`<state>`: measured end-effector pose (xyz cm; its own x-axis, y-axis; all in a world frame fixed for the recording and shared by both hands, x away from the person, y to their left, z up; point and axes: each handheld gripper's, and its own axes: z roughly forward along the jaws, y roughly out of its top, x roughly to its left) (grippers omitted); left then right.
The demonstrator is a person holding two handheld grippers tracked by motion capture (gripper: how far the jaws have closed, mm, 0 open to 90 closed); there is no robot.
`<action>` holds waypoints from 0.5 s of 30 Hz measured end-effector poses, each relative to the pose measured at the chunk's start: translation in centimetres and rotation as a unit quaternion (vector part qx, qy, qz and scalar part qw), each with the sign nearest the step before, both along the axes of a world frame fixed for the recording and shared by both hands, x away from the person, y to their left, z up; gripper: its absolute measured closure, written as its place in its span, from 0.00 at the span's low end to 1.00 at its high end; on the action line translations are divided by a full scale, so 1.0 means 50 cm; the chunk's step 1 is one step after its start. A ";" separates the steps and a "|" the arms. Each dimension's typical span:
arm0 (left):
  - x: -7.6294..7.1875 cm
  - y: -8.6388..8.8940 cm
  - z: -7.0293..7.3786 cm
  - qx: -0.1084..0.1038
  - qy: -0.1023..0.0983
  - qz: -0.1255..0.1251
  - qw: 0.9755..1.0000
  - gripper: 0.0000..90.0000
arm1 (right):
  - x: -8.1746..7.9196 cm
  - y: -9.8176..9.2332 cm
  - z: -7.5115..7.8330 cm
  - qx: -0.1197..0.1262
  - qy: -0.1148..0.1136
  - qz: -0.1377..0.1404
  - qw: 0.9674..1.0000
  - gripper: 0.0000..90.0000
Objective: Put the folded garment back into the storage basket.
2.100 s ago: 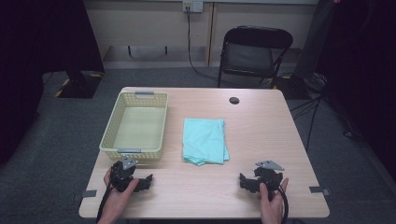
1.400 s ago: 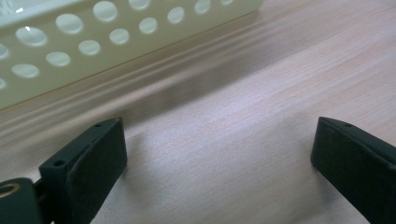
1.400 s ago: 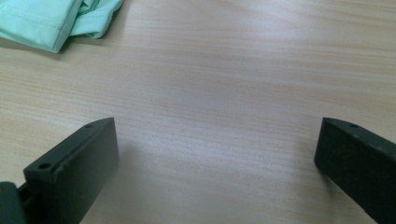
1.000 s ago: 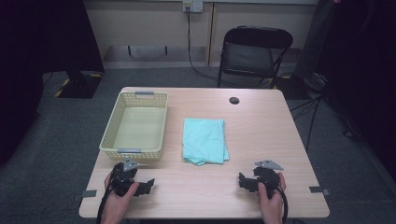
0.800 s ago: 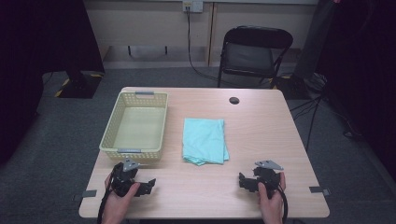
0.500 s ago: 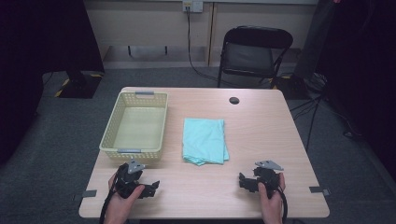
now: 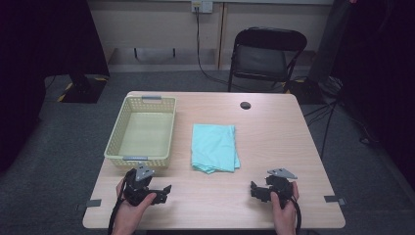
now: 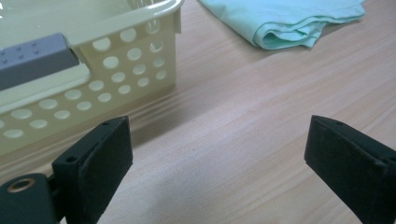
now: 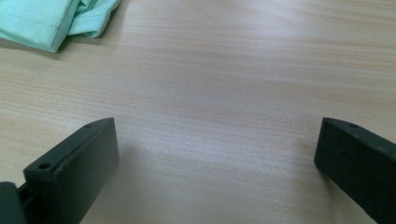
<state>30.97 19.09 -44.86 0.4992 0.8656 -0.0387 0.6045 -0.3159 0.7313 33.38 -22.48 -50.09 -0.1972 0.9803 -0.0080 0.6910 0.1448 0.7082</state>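
Mint-green cloth [image 7: 214,147], pale-yellow perforated basket [image 7: 113,147], black tongs [image 7: 164,193].

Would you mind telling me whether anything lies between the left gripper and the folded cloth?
Nothing visible does. Bare wooden table runs from the open left gripper to the folded mint-green cloth; the yellow basket sits off to one side.

soft mint cloth [image 7: 214,147], perforated cream plastic basket [image 7: 122,155], matt wood-grain table [image 7: 274,132]

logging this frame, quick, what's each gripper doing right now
left gripper: open, holding nothing, near the basket.
right gripper: open, holding nothing, over bare table.
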 end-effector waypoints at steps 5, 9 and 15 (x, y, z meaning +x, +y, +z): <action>0.001 -0.017 0.013 0.011 -0.013 -0.003 1.000 0.08 | 0.000 0.000 0.000 0.000 0.000 0.000 1.000 0.00; 0.006 -0.037 0.020 0.024 -0.020 -0.013 0.999 0.08 | 0.000 0.000 0.000 0.000 0.000 0.000 1.000 0.00; 0.019 -0.059 0.027 0.021 -0.017 -0.023 0.999 0.08 | 0.000 -0.001 0.000 0.000 0.000 0.003 1.000 0.00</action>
